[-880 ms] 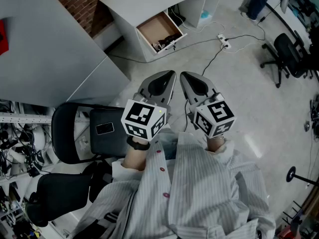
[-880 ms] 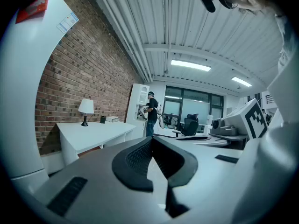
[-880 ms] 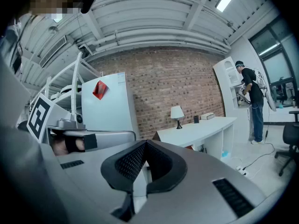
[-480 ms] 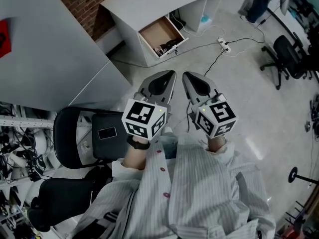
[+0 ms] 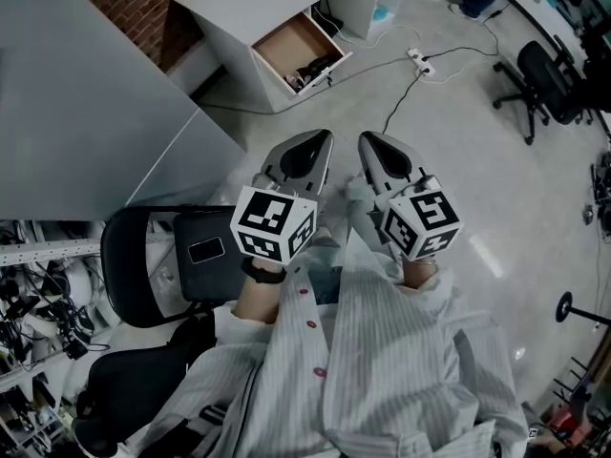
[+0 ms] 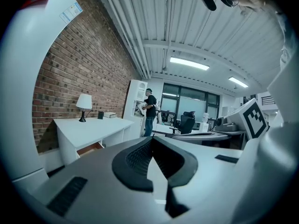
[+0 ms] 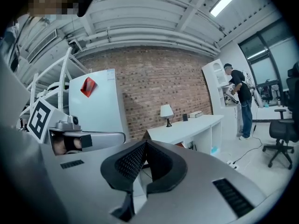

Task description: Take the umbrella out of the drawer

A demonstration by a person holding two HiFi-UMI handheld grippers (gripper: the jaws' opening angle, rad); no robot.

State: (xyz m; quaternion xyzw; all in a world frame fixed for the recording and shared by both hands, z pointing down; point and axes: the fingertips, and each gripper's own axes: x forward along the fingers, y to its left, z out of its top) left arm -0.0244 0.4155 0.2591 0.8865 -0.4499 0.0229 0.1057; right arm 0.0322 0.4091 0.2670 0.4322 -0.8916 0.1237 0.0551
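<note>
A white desk (image 5: pixel 239 8) stands at the top of the head view with its wooden drawer (image 5: pixel 298 52) pulled open. Something dark (image 5: pixel 316 69) lies at the drawer's front end; I cannot make out what it is. My left gripper (image 5: pixel 326 136) and right gripper (image 5: pixel 367 138) are held side by side in front of my chest, well short of the desk, both pointing toward it. Each is shut with nothing between the jaws. In the left gripper view the shut left gripper (image 6: pixel 151 140) faces the desk (image 6: pixel 96 125). In the right gripper view the right gripper (image 7: pixel 145 143) is also shut.
A black office chair (image 5: pixel 143 265) with a dark flat case (image 5: pixel 205 254) on its seat stands at my left. A big grey cabinet (image 5: pixel 86 103) fills the upper left. A cable and power strip (image 5: pixel 418 61) lie on the floor; another chair (image 5: pixel 544 79) stands at right. A person (image 7: pixel 240 99) stands far off.
The view has drifted a little: the desk and open drawer sit slightly higher and further left. Both grippers stay shut and side by side, a touch higher in the picture.
</note>
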